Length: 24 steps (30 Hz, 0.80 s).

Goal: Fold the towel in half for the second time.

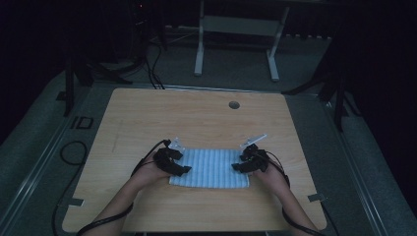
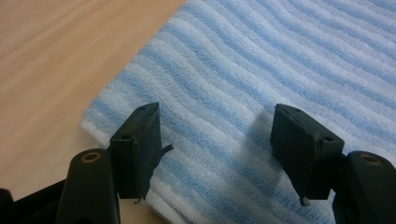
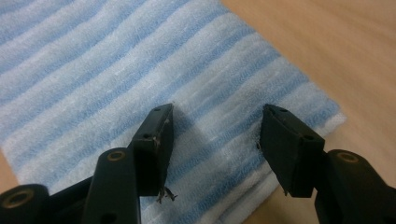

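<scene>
A folded blue-and-white striped towel [image 1: 210, 168] lies flat on the wooden table [image 1: 196, 118], near the front edge. My left gripper [image 1: 186, 169] hovers over the towel's left end, jaws apart and nothing between them. In the left gripper view the gripper [image 2: 215, 137] stands just above the towel [image 2: 261, 65] by its near corner. My right gripper [image 1: 237, 167] sits over the towel's right end, also open. In the right gripper view the gripper [image 3: 215, 135] is above the towel [image 3: 116, 70] near its corner, with a few loose fibres stuck to the left pad.
A round cable hole [image 1: 234, 104] is in the table's far side. Behind the table stands a white desk frame [image 1: 236, 39]. Cables [image 1: 74, 152] trail on the grey floor at left. Bare wood surrounds the towel on all sides.
</scene>
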Motion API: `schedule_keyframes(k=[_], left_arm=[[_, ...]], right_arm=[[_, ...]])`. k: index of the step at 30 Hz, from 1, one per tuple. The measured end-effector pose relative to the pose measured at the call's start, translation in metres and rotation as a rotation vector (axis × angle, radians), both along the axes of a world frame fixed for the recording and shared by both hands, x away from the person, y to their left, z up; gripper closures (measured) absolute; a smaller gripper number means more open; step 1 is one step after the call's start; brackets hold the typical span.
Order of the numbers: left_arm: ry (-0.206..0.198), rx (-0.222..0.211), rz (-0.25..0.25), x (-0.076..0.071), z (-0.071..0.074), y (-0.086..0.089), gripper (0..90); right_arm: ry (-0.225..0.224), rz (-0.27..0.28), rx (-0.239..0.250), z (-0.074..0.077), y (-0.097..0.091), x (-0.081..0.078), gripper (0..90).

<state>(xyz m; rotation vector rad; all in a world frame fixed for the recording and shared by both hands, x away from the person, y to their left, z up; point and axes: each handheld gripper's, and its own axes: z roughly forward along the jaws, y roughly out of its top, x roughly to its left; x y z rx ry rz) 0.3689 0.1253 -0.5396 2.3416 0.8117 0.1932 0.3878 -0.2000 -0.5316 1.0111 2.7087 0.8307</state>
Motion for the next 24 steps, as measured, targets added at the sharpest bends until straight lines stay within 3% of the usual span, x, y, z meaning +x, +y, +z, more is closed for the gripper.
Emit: schedule_keyframes(k=[6, 10, 12, 15, 16, 17, 22, 24], left_arm=[[-0.005, 0.012, 0.029, 0.011, 0.0, 0.006, 33.7], [0.006, 0.003, 0.037, 0.013, 0.001, 0.007, 33.6], [0.01, -0.015, 0.045, 0.013, 0.001, 0.009, 33.5], [0.008, -0.03, 0.048, 0.011, 0.003, 0.011, 33.1], [0.009, -0.037, 0.053, 0.01, 0.005, 0.012, 29.6], [0.008, -0.04, 0.048, 0.009, 0.006, 0.012, 26.3], [0.011, -0.075, 0.05, 0.004, 0.014, 0.014, 18.8], [-0.009, -0.082, 0.051, 0.001, 0.018, 0.013, 16.1]], right_arm=[[-0.008, 0.0, 0.002, -0.001, 0.013, 0.021, 42.3], [-0.004, 0.001, -0.004, 0.0, 0.014, 0.027, 40.4], [0.007, 0.007, 0.014, 0.0, 0.012, 0.032, 38.3], [0.015, 0.008, 0.027, 0.001, 0.01, 0.033, 33.8], [0.023, 0.041, 0.047, 0.002, 0.01, 0.031, 25.5], [0.023, 0.041, 0.047, 0.002, 0.01, 0.031, 25.5], [-0.018, 0.054, 0.043, 0.007, 0.01, 0.024, 16.5], [-0.035, 0.048, 0.047, 0.009, 0.009, 0.021, 15.8]])
